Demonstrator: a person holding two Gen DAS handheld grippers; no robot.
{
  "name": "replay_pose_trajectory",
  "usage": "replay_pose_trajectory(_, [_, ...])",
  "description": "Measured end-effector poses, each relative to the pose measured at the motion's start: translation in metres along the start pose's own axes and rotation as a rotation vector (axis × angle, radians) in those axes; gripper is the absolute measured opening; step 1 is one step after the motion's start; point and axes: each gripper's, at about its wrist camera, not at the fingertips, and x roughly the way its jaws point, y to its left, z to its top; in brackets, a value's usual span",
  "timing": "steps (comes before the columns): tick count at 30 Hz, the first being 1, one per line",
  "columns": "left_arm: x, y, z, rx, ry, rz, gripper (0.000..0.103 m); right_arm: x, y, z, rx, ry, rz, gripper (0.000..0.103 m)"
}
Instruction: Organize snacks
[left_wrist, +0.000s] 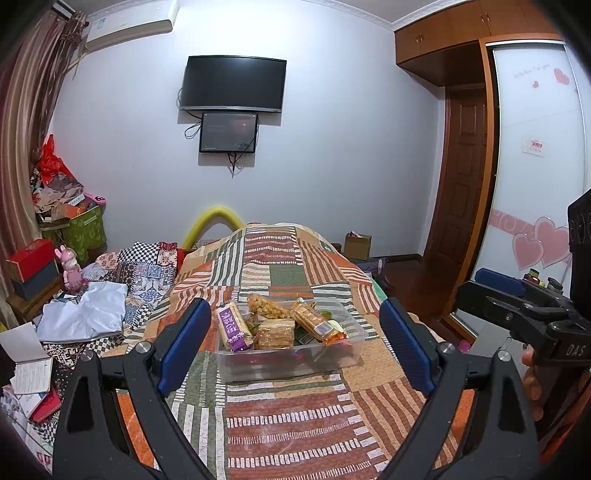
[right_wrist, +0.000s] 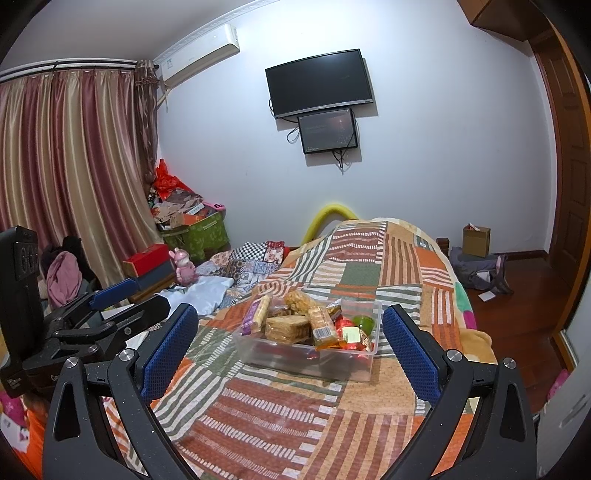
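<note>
Snacks sit heaped in a clear plastic bin (left_wrist: 291, 360) that rests on the patchwork quilt (left_wrist: 295, 424) of the bed, dead ahead at twelve o'clock from both wrist cameras. In the left wrist view a purple-wrapped cracker pack (left_wrist: 233, 325) leans at the bin's nine o'clock side, a bag of golden puffed pieces (left_wrist: 266, 306) lies at its far edge toward twelve, a block of wafers (left_wrist: 276, 333) fills the middle, and a long biscuit pack with a barcode (left_wrist: 314, 320) slants toward three o'clock. From the right wrist view, a green cup-shaped item (right_wrist: 364, 322), possibly a jelly, shows in the bin's three o'clock corner beside red wrappers (right_wrist: 345, 326).

The left gripper (left_wrist: 295, 339) hangs short of the bin with its blue-padded fingers (left_wrist: 186, 345) spread wide and nothing between them. The right gripper (right_wrist: 291, 347) is likewise spread wide and empty, near the bin but not touching it. In the left view the right gripper appears at three o'clock; in the right view the left one appears at nine o'clock.

A dark television (right_wrist: 319, 83) hangs on the far wall at twelve o'clock, a smaller screen (right_wrist: 328, 130) just below it.
</note>
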Motion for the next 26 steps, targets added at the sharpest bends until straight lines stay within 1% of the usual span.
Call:
replay_pose_trajectory(17, [0.0008, -0.0011, -0.0018, -0.003, -0.002, 0.001, 0.093, 0.0018, -0.0014, -0.0018, -0.003, 0.007, -0.005, 0.100])
replay_pose_trajectory(26, [0.0032, 0.0000, -0.0034, -0.009, 0.009, -0.002, 0.093, 0.0056, -0.0026, -0.0044, -0.007, 0.016, -0.007, 0.100])
